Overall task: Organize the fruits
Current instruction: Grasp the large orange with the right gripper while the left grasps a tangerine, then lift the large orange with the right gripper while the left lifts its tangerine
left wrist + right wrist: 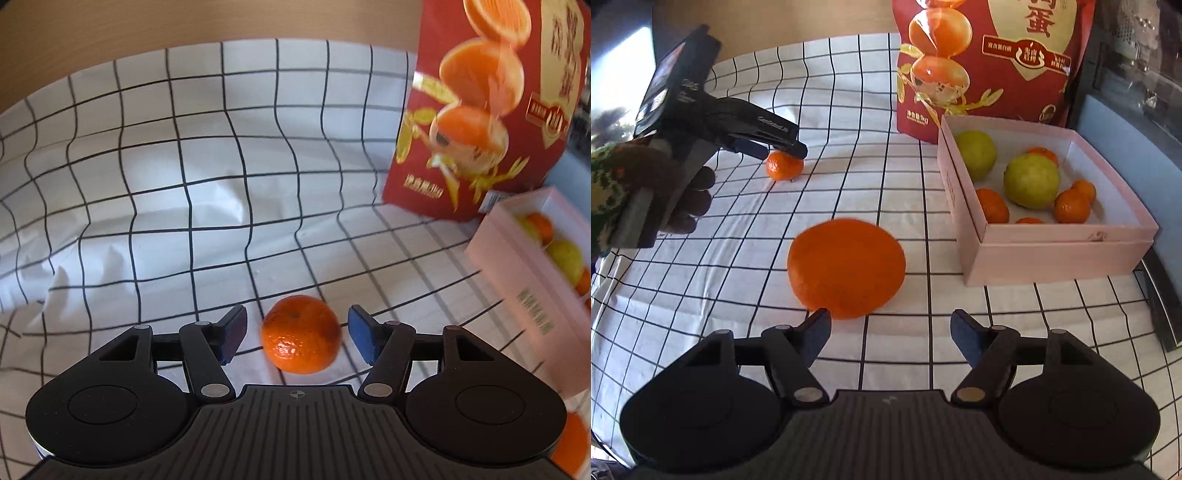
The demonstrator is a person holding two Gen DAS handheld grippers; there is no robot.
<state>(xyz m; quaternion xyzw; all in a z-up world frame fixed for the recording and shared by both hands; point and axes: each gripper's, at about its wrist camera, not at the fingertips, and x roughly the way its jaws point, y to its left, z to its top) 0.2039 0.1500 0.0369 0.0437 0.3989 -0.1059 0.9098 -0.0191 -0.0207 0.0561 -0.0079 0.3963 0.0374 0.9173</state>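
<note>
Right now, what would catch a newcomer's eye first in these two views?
Probably the big orange on the checked cloth, just ahead of the open right gripper. Next, the pink box of fruit to its right, and the left gripper straddling a small mandarin, pads not touching.

- Tall red printed paper bag [480, 122], beyond the right finger: smeared by motion, top cut by frame edge; lettering unreadable.
- Pale pink cardboard box [532, 295], right of the fingers: blurred, far half cropped.
- Round orange fruit [572, 443] behind the right finger: mostly hidden by the gripper body.
</note>
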